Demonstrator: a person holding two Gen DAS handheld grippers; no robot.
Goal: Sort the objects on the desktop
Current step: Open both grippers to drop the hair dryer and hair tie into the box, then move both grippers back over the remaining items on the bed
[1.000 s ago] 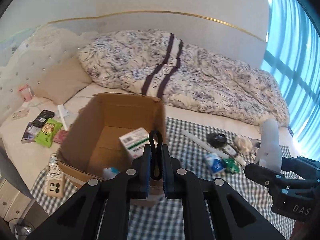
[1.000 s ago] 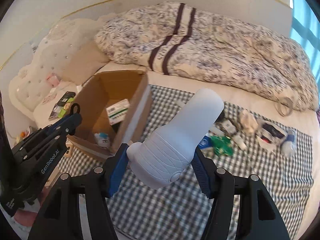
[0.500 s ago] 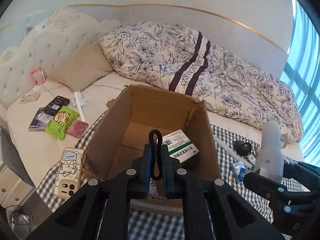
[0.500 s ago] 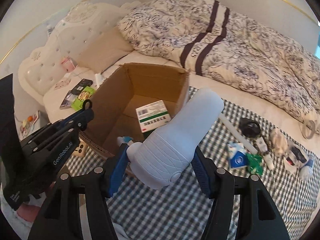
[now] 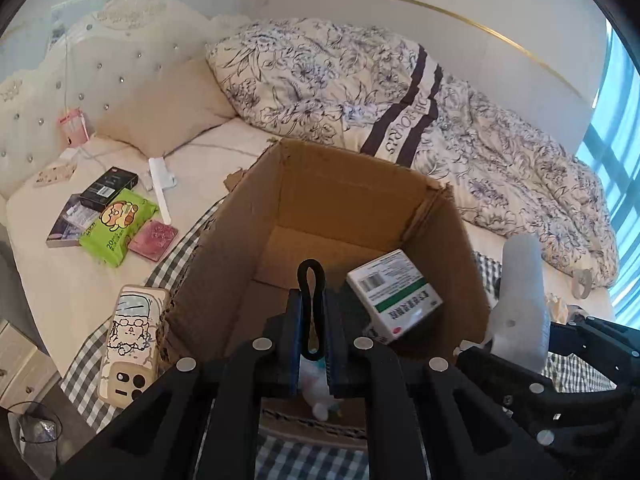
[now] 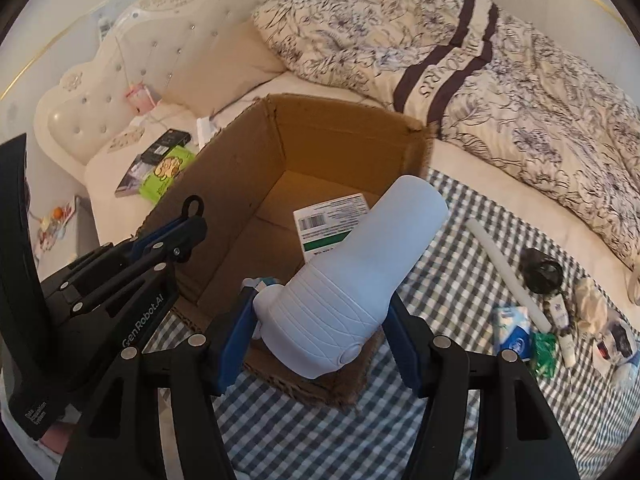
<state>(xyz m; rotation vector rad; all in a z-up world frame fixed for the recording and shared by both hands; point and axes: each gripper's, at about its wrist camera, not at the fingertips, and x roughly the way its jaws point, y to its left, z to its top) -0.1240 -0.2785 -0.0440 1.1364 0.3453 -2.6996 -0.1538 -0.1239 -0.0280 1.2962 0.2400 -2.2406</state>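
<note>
**Both claws loaded above the cardboard box**

Here the left claw [image 5: 311,316] is closed almost fully on a black elastic loop [image 5: 311,280], which stands up between its pads and pokes out past their tips. Directly ahead of and below this claw lies the open cardboard box [image 5: 340,184], sitting on a checked cloth [image 6: 460,420] spread over the bed [image 5: 60,300]. Inside the box, just to the right of the claw's tips, a white and green carton [image 5: 394,294] leans tilted against the right wall. Under the pads a small white and blue item [image 5: 318,384] lies on the box floor; what it is cannot be told. To the left of the claw, outside the box, a phone in a cartoon case [image 5: 130,340] rests on the cloth, and further left a green wipes pack [image 5: 116,220] lies on the sheet.

The right claw [image 6: 320,320] is spread wide around a pale blue bottle [image 6: 360,280], gripping it near its lower end, with the bottle tilted forward over the near right corner of the box. To the right of this claw, well apart on the cloth, lie a white tube [image 6: 508,272], a black round object [image 6: 542,270] and a blue and white packet [image 6: 514,332].
</note>
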